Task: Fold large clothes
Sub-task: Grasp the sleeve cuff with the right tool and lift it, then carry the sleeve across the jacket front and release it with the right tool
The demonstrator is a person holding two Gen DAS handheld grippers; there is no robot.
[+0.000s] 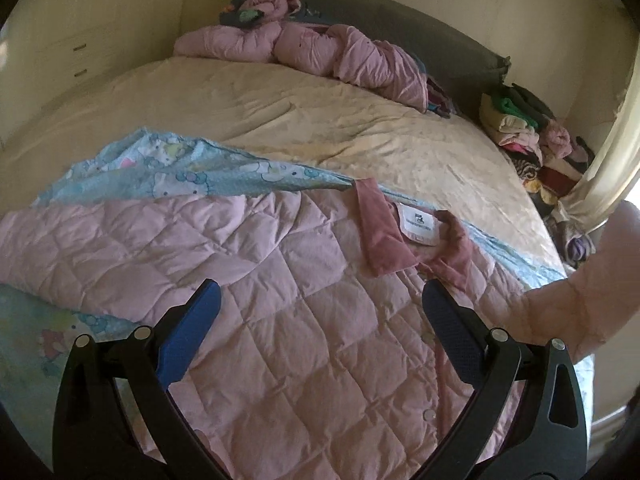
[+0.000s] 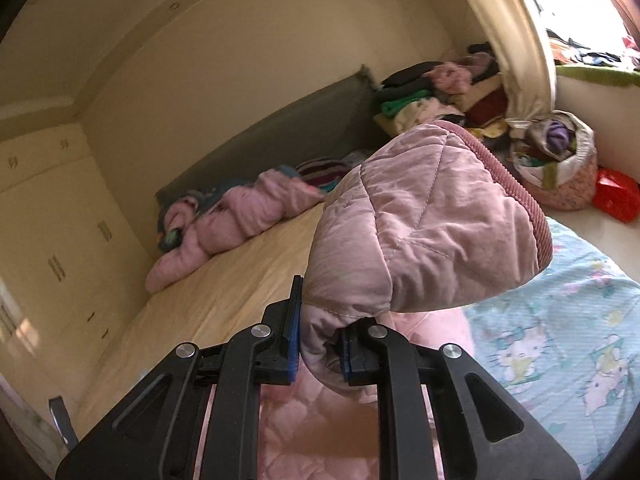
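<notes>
Left gripper (image 1: 320,296) jaws wide apart; right gripper (image 2: 320,320) jaws clamped.

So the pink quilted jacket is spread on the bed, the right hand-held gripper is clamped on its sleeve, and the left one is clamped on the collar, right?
Not quite. The left hand-held gripper is open above the pink quilted jacket, gripping nothing, as the left wrist view shows. The right hand-held gripper is indeed clamped on the sleeve.

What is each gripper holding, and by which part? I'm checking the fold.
The right gripper pinches the pink quilted jacket by its sleeve end. The left gripper is open, holding nothing.
</notes>
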